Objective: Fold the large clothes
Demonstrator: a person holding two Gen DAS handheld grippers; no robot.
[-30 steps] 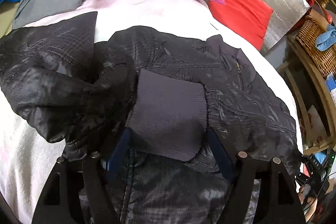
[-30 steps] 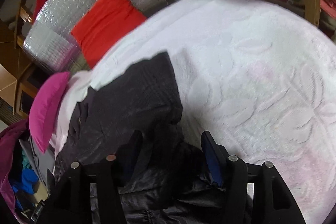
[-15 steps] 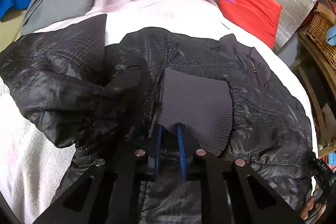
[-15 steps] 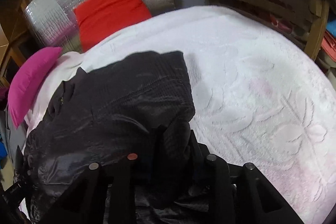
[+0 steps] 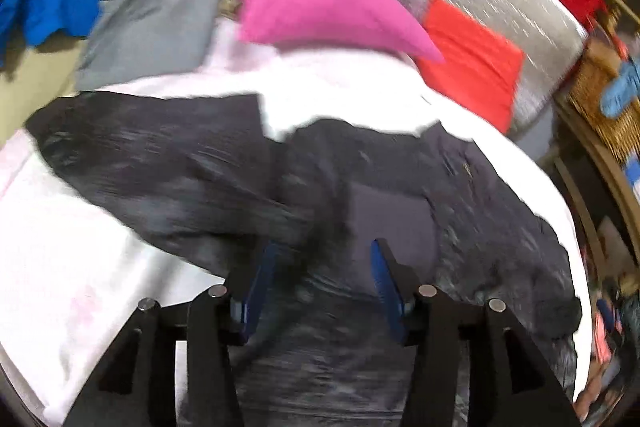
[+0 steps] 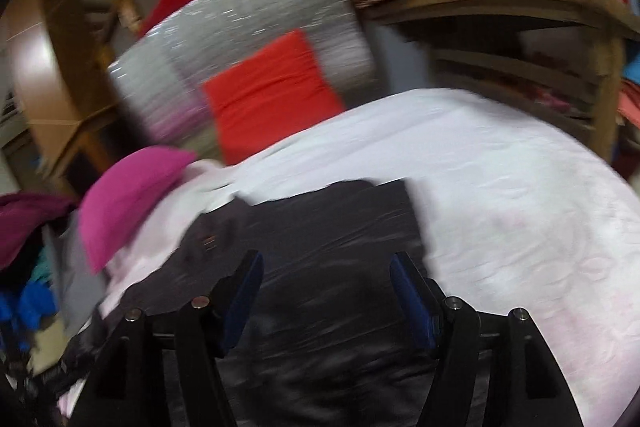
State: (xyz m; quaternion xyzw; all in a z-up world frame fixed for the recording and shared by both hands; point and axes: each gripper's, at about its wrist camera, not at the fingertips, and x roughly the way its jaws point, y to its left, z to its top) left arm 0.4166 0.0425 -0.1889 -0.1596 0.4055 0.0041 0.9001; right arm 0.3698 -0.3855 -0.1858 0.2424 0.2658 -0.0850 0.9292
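- A black jacket is seen spread on a white bedspread, filling the centre and lower half of the left wrist frame; both frames are blurred.
- A ribbed cuff is laid across the jacket's body, just above centre-right of the frame.
- The left gripper is shown at lower centre with its jaws opening; nothing is pinched between the blue pads, and the jacket lies beyond them.
- In the right wrist frame the jacket is seen at lower centre.
- The right gripper is likewise opening, with nothing pinched.
- A pink pillow and a red cushion are placed towards the top.
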